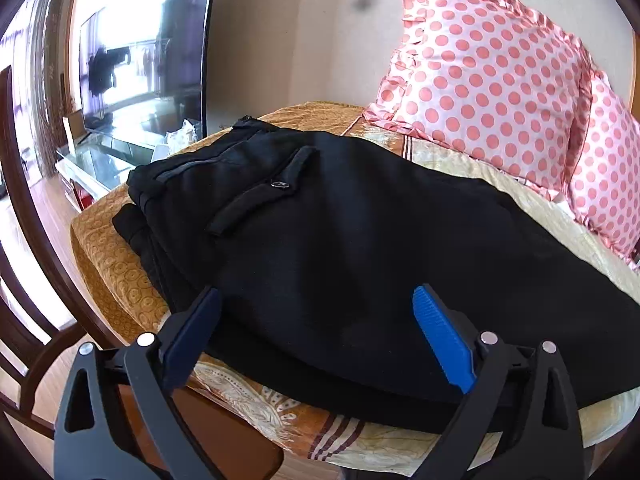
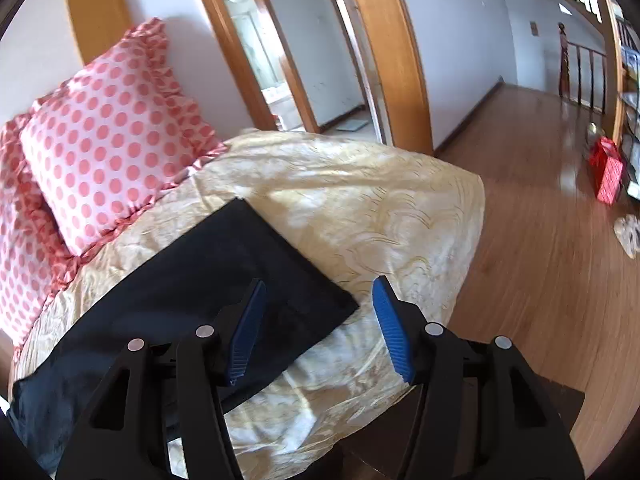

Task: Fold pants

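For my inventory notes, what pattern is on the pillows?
The pillows are pale pink with coral polka dots and ruffled edges, clearest in the left wrist view.

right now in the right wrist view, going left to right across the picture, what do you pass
polka-dot pillows → black pants → right gripper held open over the hem corner → yellow bedspread → wooden floor → red bag
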`<state>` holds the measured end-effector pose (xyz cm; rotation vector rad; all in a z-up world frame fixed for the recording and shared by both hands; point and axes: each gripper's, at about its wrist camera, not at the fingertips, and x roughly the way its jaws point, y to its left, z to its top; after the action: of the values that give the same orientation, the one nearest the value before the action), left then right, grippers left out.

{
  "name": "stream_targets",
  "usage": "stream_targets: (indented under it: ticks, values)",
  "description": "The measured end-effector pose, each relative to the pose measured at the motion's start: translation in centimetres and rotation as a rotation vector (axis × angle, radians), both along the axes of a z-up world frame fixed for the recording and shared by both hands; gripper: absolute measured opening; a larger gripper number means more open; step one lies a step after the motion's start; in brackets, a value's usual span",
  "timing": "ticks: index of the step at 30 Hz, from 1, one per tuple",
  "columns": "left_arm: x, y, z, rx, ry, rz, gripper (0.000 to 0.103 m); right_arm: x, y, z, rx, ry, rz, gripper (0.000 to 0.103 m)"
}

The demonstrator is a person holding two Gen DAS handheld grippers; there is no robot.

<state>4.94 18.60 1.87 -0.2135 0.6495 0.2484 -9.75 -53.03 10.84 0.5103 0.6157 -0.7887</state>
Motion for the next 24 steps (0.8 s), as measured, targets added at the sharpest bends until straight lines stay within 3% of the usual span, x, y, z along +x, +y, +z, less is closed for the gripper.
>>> stream_targets:
  ticks: [8,13,19,24]
  values:
    - [0.2,-0.2,-0.3,0.025,0.011,-0.011,0.100,0.4,2.4,-1.1,-0.016,-0.010,0.074,0.056]
    - [0.6,-0.4,-0.4,0.035,0.018,-0.012,0.101,-0.7,2.1,-1.3,0.044,-0.108,0.064,0.044]
    - [0.5,-0.4,-0.4,0.035,0.017,-0.013,0.101,-0.9,0.7,-1.9,0.097,-0.171,0.043,0.018]
    - [0.6,-0.5,-0.5,0.036,0.016,-0.012,0.101,-0.2,1.4,-0.8,0.125,-0.261,0.102,0.014]
